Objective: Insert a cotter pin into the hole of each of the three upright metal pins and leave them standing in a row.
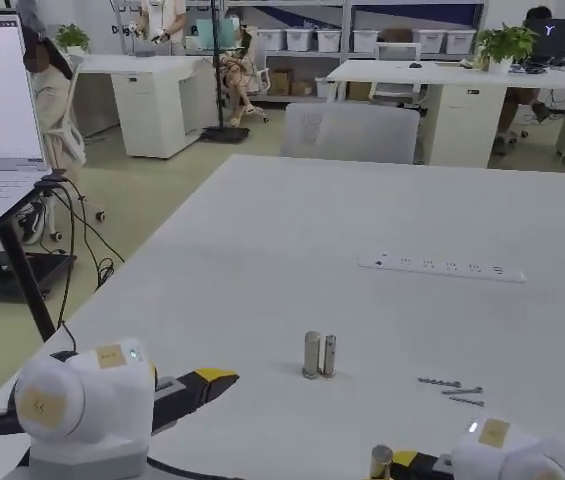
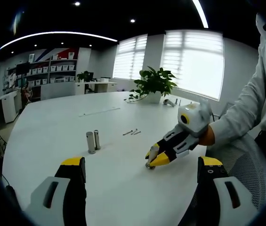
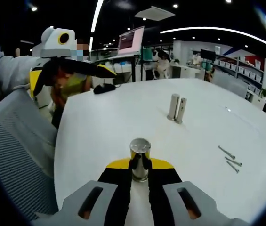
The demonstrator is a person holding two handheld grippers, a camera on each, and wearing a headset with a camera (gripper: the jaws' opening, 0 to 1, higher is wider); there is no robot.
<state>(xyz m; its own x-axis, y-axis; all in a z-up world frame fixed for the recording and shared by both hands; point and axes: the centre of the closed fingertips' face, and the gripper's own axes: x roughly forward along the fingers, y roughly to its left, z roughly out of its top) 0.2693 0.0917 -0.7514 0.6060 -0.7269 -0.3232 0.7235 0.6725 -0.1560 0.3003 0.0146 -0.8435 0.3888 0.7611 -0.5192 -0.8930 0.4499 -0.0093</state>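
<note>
White counter (image 1: 262, 250) in an open office. The right gripper (image 3: 140, 165) has its jaws closed tight around one upright metal pin (image 3: 140, 147) near the counter's near edge. The left gripper (image 2: 142, 165) hovers wide open, holding nothing. Two more metal pins (image 1: 319, 355) stand side by side mid-counter, with three cotter pins (image 1: 452, 390) lying toward the right edge.

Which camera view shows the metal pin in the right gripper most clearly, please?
The right gripper view: the metal pin stands upright, large and centred, clamped by the right gripper. The head view cuts it off at the bottom edge; the left gripper view shows it small and partly covered.
</note>
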